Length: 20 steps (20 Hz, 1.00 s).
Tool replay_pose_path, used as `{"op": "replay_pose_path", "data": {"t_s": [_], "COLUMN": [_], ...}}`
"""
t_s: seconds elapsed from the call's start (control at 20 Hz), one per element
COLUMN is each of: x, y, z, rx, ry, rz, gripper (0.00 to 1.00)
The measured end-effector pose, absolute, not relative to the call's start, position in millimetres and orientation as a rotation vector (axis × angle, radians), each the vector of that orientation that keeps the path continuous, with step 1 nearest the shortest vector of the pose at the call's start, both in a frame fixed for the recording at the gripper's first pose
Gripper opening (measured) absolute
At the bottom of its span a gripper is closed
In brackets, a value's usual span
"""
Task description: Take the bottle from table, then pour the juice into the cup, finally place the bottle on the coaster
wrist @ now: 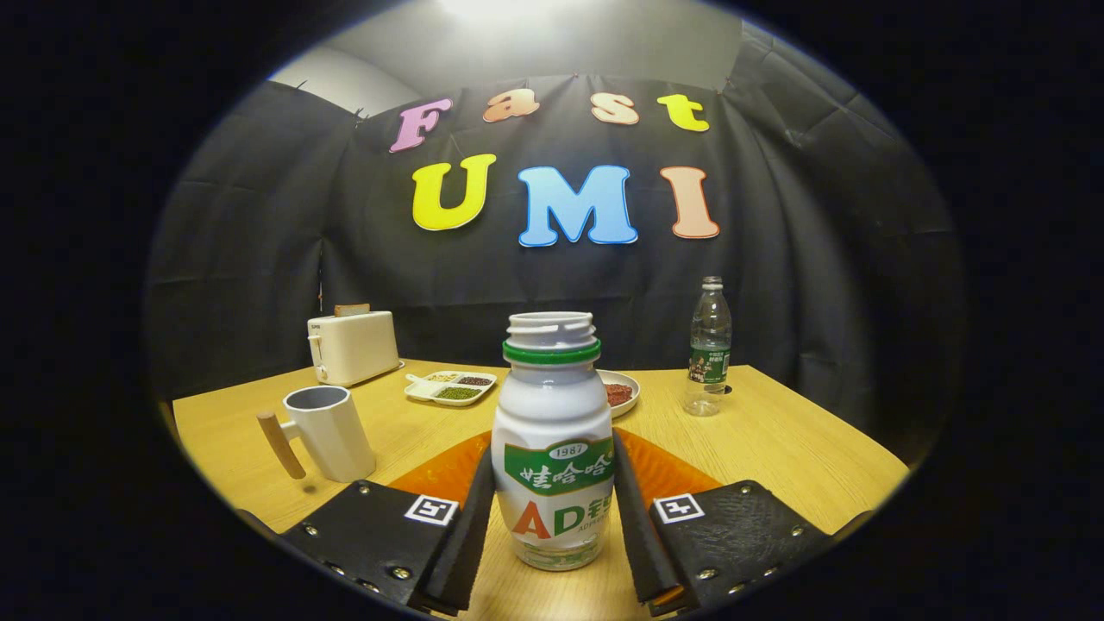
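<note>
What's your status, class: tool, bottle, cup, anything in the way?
Tool closed on white plastic juice bottle, uncapped, upright. White mug with wooden handle ahead-left, path clear. Orange coaster behind bottle.

light: bright lamp glow at the top, above the dark cloth wall [259, 259] | table [776, 440]: warm and well lit | shadows: small, soft one beside the cup [332, 431] | glare: shiny spots on the bottle [554, 448] | sharpness: clear in the middle | edges: bent, round, darker
</note>
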State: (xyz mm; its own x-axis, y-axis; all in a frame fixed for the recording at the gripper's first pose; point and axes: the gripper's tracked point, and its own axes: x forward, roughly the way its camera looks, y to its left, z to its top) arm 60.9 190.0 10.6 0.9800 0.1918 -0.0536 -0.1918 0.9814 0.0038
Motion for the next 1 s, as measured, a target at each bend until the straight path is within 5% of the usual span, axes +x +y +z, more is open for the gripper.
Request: {"op": "replay_pose_path", "data": {"t_s": [0.1, 1.0], "x": [63.6, 68.9], "y": [185.4, 268.3], "z": [11.7, 57.1], "rx": [-0.026, -0.605], "ry": [0.065, 0.041], "rz": [0.16, 0.127], "gripper": [0.62, 0.62]}}
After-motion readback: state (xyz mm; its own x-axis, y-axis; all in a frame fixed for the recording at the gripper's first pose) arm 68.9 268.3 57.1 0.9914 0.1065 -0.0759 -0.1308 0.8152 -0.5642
